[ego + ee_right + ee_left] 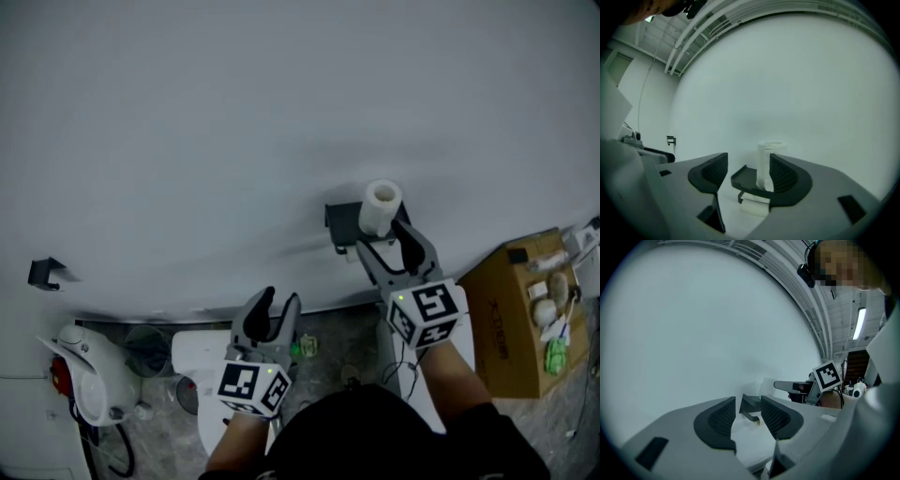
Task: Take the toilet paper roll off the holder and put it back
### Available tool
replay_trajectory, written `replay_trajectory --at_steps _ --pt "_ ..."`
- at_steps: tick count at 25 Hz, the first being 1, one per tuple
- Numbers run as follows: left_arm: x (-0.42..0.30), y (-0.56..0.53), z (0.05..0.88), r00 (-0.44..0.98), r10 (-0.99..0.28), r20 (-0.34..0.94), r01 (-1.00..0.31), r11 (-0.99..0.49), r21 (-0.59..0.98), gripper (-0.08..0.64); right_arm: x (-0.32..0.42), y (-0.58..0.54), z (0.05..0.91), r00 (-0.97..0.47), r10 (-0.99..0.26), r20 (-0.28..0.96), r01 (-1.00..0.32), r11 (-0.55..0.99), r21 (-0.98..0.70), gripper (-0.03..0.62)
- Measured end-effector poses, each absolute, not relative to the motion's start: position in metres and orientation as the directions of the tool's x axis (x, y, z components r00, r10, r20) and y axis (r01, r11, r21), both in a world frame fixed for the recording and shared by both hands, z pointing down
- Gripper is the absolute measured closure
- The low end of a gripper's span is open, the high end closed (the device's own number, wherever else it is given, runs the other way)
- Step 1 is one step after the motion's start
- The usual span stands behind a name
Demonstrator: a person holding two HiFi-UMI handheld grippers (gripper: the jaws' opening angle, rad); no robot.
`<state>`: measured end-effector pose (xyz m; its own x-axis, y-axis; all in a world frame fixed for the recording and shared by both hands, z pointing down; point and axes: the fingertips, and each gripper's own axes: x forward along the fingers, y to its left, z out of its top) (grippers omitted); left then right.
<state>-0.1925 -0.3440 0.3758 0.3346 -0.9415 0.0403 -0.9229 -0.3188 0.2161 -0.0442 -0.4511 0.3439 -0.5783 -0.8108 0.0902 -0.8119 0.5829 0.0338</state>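
- One white toilet paper roll is standing on one black wall holder.
- I am holding my right gripper and left gripper with jaws apart, clamping nothing.

Lab-like test space: bare wall, cardboard box, ceiling pipes

Head view looks steeply down; both gripper views face the wall, all sharing the holder.

Dim, even, bluish light, faint soft shadows, gripper views fisheye-bent, dark vignetted corners
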Motion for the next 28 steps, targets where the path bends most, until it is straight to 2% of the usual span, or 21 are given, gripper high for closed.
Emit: replay_trajectory --at_steps 2,3,4,5,6,19,28 --pt "-0.198 -0.330 0.374 0.337 -0.941 0.037 -0.922 -0.322 0.215 0.403 -0.051 -0.434 0.342 -0.584 -0.807 0.091 -0.807 0.589 0.038 0.364" --pt "-0.201 -0.322 0.374 0.338 -0.940 0.036 -0.922 -0.323 0.215 0.403 -0.055 -0.425 0.341 -0.586 -0.805 0.094 -0.805 0.592 0.047 0.420" --pt "-0.204 -0.315 0.373 0.340 -0.940 0.035 -0.921 -0.325 0.214 0.403 -0.059 -0.416 0.341 -0.588 -0.804 0.095 -0.803 0.593 0.053 0.505" --pt "-0.207 -0.307 0.373 0.342 -0.939 0.034 -0.920 -0.327 0.214 0.403 -0.062 -0.407 0.340 -0.588 -0.803 0.097 -0.802 0.595 0.054 0.525" --pt "-0.210 -0.300 0.372 0.344 -0.938 0.035 -0.920 -0.329 0.214 0.403 -0.066 -0.398 0.341 -0.590 -0.801 0.098 -0.801 0.596 0.052 0.587" --pt "-0.235 -0.208 0.402 0.380 -0.922 0.076 -0.903 -0.352 0.247 0.403 -0.101 -0.291 0.373 -0.620 -0.770 0.152 -0.772 0.633 0.054 0.595" --pt "-0.190 -0.178 0.400 0.463 -0.885 0.049 -0.858 -0.434 0.277 0.403 -0.057 -0.235 0.372 -0.578 -0.800 0.164 -0.803 0.592 0.060 0.595"
